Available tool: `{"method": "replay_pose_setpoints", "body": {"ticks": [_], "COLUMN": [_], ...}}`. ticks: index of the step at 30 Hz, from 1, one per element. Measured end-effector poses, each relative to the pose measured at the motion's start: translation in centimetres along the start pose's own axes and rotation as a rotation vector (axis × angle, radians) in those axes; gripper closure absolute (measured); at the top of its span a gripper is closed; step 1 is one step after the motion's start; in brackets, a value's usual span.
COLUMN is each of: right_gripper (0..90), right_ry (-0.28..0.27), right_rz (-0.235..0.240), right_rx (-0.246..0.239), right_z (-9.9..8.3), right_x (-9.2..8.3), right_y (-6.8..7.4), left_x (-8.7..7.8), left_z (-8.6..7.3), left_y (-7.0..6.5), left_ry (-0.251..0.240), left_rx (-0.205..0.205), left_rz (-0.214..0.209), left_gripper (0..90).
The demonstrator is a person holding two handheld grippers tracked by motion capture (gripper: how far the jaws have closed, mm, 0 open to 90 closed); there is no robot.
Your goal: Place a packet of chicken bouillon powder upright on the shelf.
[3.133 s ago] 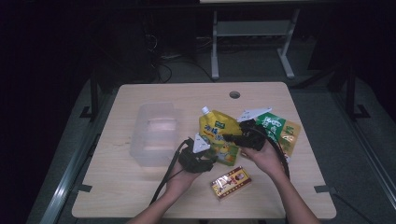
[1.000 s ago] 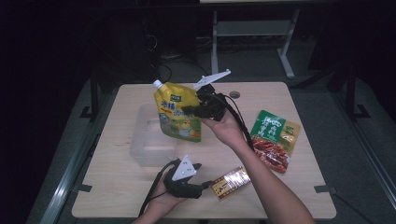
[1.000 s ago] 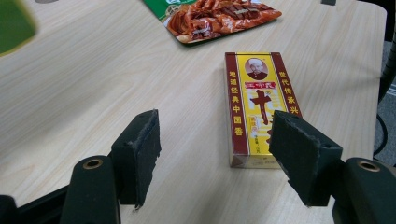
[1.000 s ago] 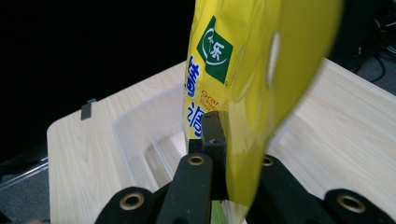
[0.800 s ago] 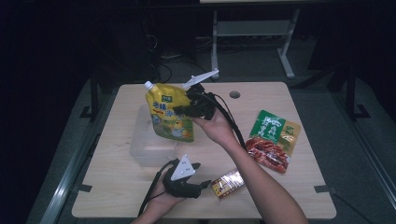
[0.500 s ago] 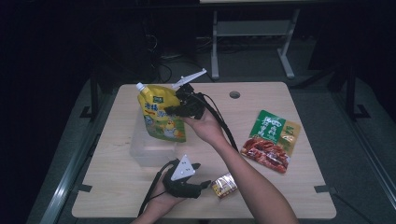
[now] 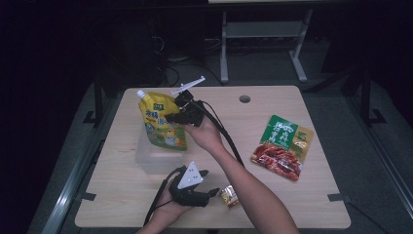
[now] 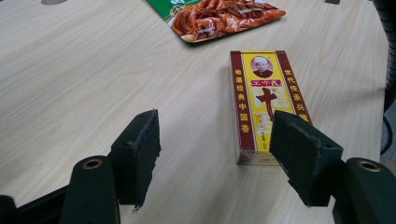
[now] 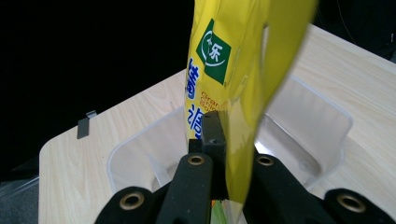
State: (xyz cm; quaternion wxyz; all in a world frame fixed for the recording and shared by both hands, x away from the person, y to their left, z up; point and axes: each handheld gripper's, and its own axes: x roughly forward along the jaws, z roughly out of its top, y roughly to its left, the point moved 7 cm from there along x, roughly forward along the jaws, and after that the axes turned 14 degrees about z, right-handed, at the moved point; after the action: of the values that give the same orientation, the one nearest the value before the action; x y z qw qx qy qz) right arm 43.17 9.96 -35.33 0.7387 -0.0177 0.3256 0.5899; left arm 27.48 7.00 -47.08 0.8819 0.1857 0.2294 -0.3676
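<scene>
One yellow spouted pouch (image 7: 162,124) is held off the table above the clear plastic container (image 7: 157,157); its long axis is near upright, tilted slightly, with the white cap at the top pointing up and toward the table's far left corner, and the broad bottom edge hanging over the container's opening; in the right gripper view the pouch (image 9: 236,79) is seen edge-on, rising from between the jaws. The right gripper (image 7: 179,117) is closed tight on the pouch's side, the film pinched between its pads. The left gripper (image 7: 212,192) is rested at the near edge of the table, jaws standing partly apart with nothing between them; just beyond its tips one small yellow and red box (image 8: 265,102) is laid flat, its long axis running away from the jaws. One green and red snack packet (image 7: 283,147) is laid flat on the right half of the table, well apart from the container. The surface is a light wood-grain table (image 7: 297,200) with one round cable hole (image 7: 244,99) near the far edge; the room behind is dark, with a white metal frame (image 7: 263,34) and cables on the floor. Counted: one pouch, one container, one box, one packet, two grippers.
</scene>
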Motion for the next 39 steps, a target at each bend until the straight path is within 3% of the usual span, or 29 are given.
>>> {"method": "replay_pose_setpoints", "body": {"ticks": [6, 25, 39], "right_gripper": [89.7, 89.6, 89.4], "right_ry": [0.008, -0.038, 0.029], "right_rz": [-0.002, 0.013, -0.012], "right_rx": [0.007, 0.065, 0.034], "right_z": [-0.3, -0.8, -2.6], "right_x": [1.0, 2.2, 4.2], "right_y": [-0.2, -0.7, -0.7], "left_x": [-0.1, 0.0, 0.0], "left_z": [0.0, -0.1, -0.1], "left_y": [-0.1, -0.1, 0.0], "left_ry": [-0.004, -0.002, 0.0], "left_rx": [-0.013, -0.014, -0.016], "left_rz": [-0.001, -0.004, -0.004], "left_gripper": [33.0, 33.0, 33.0]}}
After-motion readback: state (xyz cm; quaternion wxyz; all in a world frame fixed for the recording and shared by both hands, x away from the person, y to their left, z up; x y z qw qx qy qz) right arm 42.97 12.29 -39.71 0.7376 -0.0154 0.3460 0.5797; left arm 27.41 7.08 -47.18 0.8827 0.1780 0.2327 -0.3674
